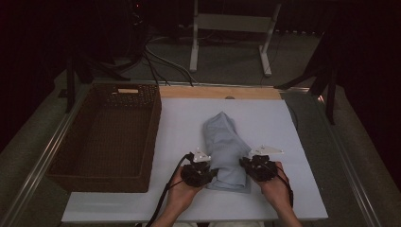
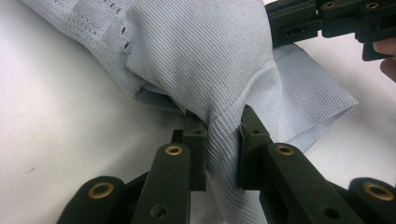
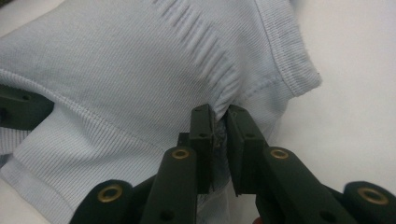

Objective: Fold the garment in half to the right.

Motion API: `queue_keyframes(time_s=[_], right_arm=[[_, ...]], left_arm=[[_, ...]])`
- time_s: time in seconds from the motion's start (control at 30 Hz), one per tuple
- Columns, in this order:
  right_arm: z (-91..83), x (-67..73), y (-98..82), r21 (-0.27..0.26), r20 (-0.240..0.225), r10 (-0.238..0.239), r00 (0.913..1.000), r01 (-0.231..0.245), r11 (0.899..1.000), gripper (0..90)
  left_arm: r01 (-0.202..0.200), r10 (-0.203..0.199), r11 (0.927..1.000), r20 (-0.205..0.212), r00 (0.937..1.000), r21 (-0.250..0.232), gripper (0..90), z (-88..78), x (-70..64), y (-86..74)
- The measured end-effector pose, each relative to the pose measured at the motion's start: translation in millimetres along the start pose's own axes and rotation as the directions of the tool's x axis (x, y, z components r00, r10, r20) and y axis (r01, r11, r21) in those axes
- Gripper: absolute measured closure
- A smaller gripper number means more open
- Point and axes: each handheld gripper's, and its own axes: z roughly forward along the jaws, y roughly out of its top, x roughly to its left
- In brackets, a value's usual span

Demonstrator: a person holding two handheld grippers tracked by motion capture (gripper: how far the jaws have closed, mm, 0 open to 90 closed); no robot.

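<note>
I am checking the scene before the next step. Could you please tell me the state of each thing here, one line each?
Left gripper: shut on the cloth, near edge.
Right gripper: shut on the cloth, other side.
Cloth: pale blue, folded into a long bundle, lying on the white board, pinched at its near end.
Basket: brown wicker, upright, nothing visible inside.
White board: flat on the table.

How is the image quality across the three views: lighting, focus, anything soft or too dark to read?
High view: dim and slightly soft, dark surroundings, the white table brightest, the wicker basket murky. Left gripper view: bright, the light blue garment ribbing crisp, nearest jaw bases soft. Right gripper view: evenly lit, garment stitching sharp mid-frame, near jaws blurred.
</note>
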Motion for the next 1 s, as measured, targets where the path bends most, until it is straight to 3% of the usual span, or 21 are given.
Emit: queue_keyframes(time_s=[0.4, 0.6, 1.0], right_arm=[[-5.6, -1.7, -1.7, 0.000, -0.005, -0.008, 1.0000, 0.008, 1.000, 82.8], [-10.6, -3.1, -5.2, 0.001, 0.007, -0.001, 1.0000, 0.001, 1.000, 81.9], [-24.9, 4.2, -22.4, 0.010, 0.023, 0.009, 0.9997, -0.009, 1.000, 63.1]], left_arm=[[0.015, -0.015, 0.9999, 0.033, 0.9993, 0.008, 78.2, 0.7, -8.2, -9.6], [0.021, -0.022, 0.9996, 0.063, 0.9978, 0.017, 71.6, 2.1, -8.5, -11.7], [0.029, -0.030, 0.9995, 0.075, 0.9967, 0.014, 65.2, 1.7, -8.2, -13.7]])
